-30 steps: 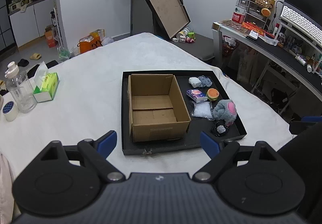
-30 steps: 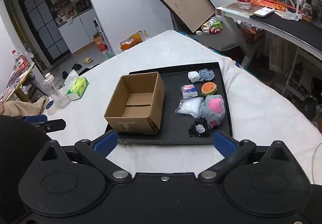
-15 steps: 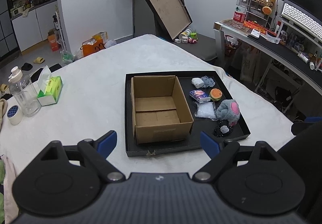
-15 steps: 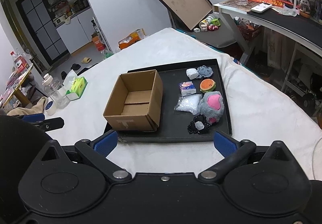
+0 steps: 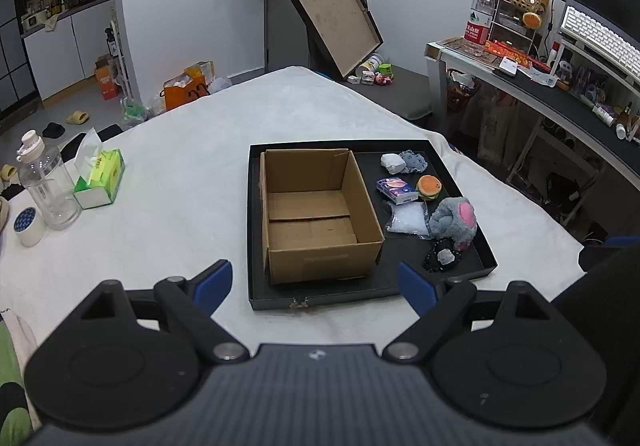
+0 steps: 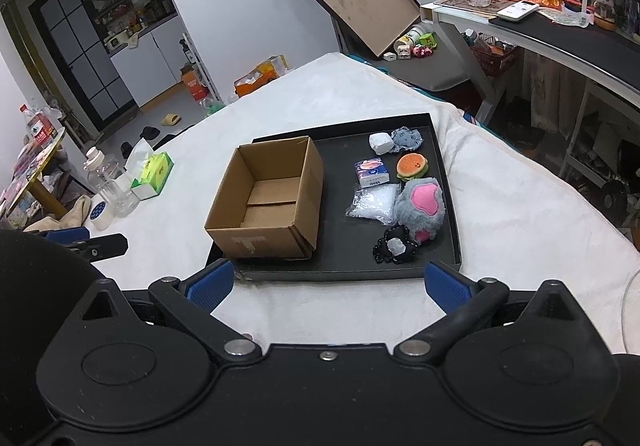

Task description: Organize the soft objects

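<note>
Box (image 5: 316, 213): open top up, long axis running away from you.
Your left gripper (image 5: 316, 286): jaws wide, empty.
Your right gripper (image 6: 326, 284): jaws wide, empty.

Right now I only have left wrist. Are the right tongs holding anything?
Observer: No. The right tongs are open with nothing between them, and in their own view they sit by the near edge of the black tray.
Operator: Anything further left, past the clear bottle, outside my frame?
Observer: Yes. A small round table stands off the left side, with a red-labelled bottle upright on it.
</note>
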`<move>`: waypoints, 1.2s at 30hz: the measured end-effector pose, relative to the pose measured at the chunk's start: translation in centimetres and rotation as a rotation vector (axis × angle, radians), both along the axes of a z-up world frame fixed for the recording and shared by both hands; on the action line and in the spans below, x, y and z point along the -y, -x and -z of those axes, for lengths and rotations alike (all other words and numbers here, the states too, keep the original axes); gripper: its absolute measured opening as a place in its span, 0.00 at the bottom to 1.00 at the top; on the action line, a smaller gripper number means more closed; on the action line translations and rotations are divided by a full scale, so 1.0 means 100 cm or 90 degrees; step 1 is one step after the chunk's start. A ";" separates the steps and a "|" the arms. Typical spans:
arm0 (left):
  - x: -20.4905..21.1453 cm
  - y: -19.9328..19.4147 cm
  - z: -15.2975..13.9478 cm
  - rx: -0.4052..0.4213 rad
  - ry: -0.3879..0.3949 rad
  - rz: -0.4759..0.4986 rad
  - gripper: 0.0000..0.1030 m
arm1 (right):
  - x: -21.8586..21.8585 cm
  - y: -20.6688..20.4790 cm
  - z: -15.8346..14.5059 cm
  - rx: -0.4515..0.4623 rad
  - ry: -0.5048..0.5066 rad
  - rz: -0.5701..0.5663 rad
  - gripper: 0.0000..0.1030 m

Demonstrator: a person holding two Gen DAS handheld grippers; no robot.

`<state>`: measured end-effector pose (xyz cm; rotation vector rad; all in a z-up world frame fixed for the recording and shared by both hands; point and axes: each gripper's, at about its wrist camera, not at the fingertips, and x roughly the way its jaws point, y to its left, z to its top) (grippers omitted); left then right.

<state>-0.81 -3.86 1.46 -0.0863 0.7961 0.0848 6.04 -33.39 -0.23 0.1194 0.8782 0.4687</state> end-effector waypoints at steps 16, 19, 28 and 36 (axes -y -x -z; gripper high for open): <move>0.001 0.000 0.000 0.000 0.005 0.001 0.86 | 0.000 -0.001 0.001 -0.003 -0.003 -0.001 1.00; 0.001 -0.001 -0.001 0.000 0.006 0.002 0.86 | 0.000 0.000 0.001 -0.003 -0.003 -0.001 1.00; 0.001 -0.001 -0.001 0.000 0.008 0.005 0.86 | -0.001 -0.001 0.001 -0.004 0.001 0.000 1.00; 0.003 -0.002 0.000 -0.001 0.008 0.006 0.86 | -0.001 -0.001 0.001 -0.007 -0.002 -0.001 1.00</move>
